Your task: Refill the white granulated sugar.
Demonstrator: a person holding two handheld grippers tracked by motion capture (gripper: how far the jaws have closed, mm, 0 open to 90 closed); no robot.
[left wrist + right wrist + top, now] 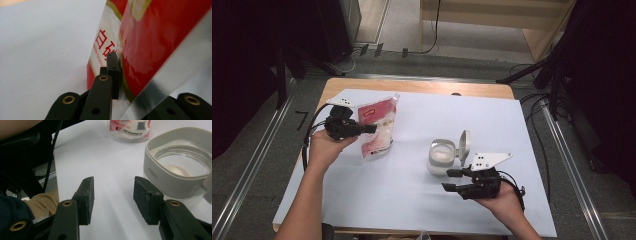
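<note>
- Pouch (pixel 160 37): glossy red-and-white plastic film with a shiny silver foil edge.
- Jar (pixel 180 167): clear glass body, matt grey plastic collar.
- Pads (pixel 146 197): matt black, slightly rough rubber.
- Table (pixel 422 86): light wood under a smooth matt white sheet (pixel 412 190).

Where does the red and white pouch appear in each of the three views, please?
High view: red and white pouch at upper left, clamped by the left gripper.
Left gripper view: centre and right, pinched between the jaws.
Right gripper view: top centre, its base only.
Shared landmark: the white table sheet.
</note>
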